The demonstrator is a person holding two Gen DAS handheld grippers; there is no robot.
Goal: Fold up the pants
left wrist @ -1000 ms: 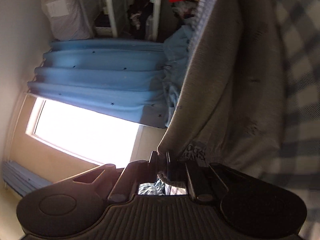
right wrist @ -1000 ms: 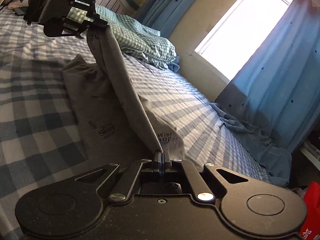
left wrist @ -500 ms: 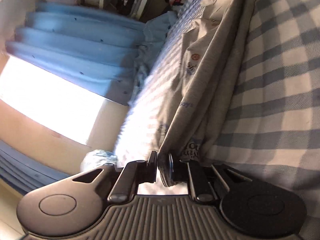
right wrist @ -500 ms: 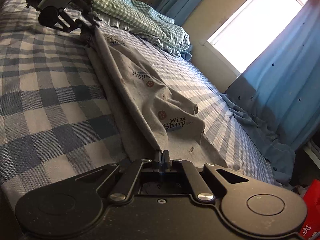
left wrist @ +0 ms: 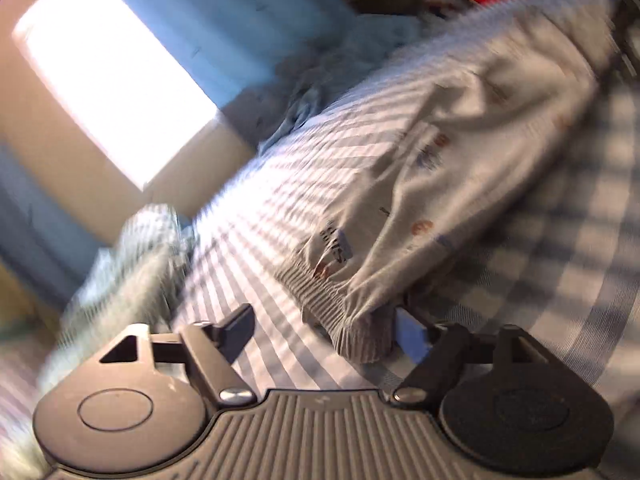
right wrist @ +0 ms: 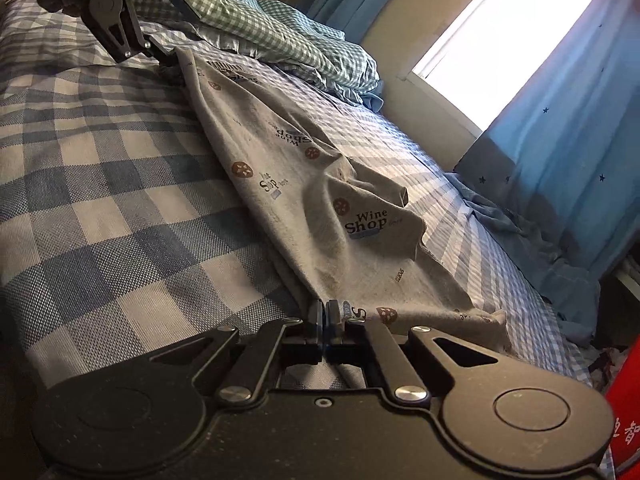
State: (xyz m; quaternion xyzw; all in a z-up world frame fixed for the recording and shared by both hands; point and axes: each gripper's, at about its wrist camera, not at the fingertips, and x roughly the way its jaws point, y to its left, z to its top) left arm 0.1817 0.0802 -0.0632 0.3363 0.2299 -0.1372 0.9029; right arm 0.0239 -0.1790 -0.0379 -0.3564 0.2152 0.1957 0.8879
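Grey printed cotton pants (right wrist: 320,184) laid lengthwise on checked bed (right wrist: 100,168): left gripper (left wrist: 324,326) jaws just opened wide, ribbed waistband loose between them; right gripper (right wrist: 325,314) jaws nearly closed, pinning other end taut.

Left gripper (left wrist: 324,330) has just sprung wide; the pants' (left wrist: 452,184) ribbed cuff lies loose between its fingers on the checked bed (left wrist: 568,264).

Grey printed pants (right wrist: 320,184), folded lengthwise, lying rumpled on bed
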